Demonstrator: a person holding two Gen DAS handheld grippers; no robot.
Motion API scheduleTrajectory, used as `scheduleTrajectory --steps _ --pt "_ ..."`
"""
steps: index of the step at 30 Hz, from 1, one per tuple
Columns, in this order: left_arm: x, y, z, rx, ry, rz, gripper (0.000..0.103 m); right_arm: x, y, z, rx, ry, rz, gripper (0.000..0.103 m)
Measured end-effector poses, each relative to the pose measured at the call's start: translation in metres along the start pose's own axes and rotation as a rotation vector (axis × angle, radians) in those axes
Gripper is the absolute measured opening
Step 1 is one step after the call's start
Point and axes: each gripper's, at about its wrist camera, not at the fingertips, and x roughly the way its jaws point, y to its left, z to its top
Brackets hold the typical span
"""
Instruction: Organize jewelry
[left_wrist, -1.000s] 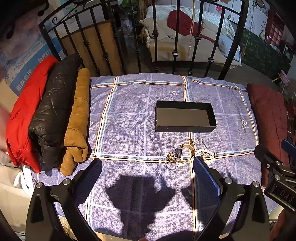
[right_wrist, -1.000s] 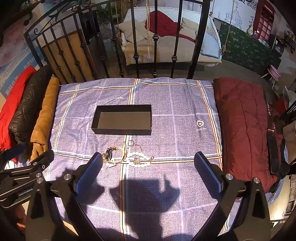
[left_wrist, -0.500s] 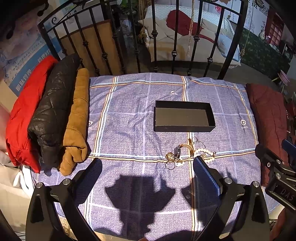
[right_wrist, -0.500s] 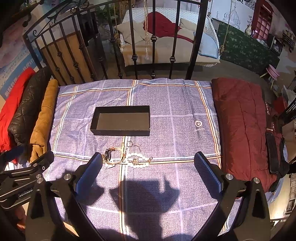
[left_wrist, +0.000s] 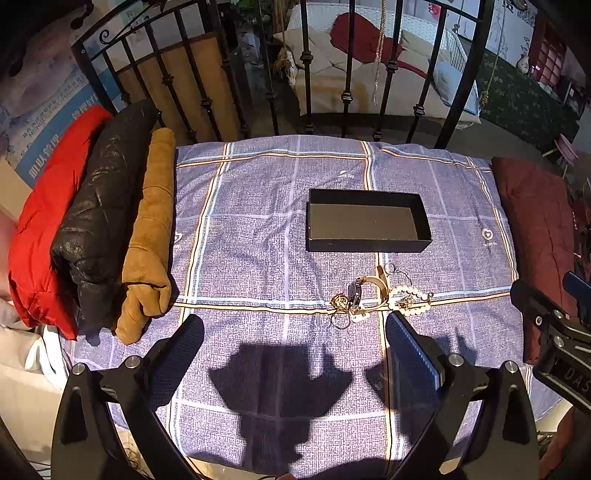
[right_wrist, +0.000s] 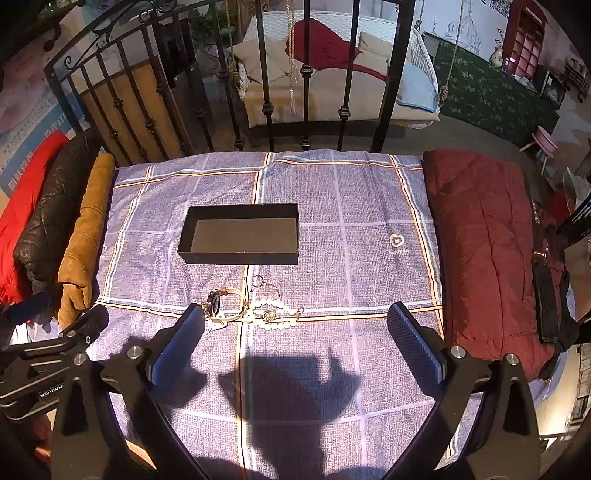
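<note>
The black tray (left_wrist: 369, 245) lies long axis left-to-right on the checked bedspread (left_wrist: 251, 229), with the jewelry heap (left_wrist: 373, 295) just in front of it — pieces tangled, hard to separate. Left gripper (left_wrist: 291, 363) and right gripper (right_wrist: 295, 341) hover with jaws wide, empty. Iron bed rail (right_wrist: 306, 85) behind.

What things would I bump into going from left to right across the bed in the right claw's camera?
Red jacket → black jacket → tan jacket → black box → dark red blanket. The jewelry pile lies in front of the box, so it has no clear place in the row.
</note>
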Motion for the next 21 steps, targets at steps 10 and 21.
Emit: scheduleTrajectory --steps 10,21 --pt "0.02 0.002 -0.006 -0.004 0.031 0.004 0.097 0.015 -0.001 -0.004 0.009 0.019 -0.007 0.097" --pt "0.106 -0.016 -0.007 0.029 0.076 -0.041 0.097 0.089 -0.005 -0.025 0.005 0.053 -0.038 0.097"
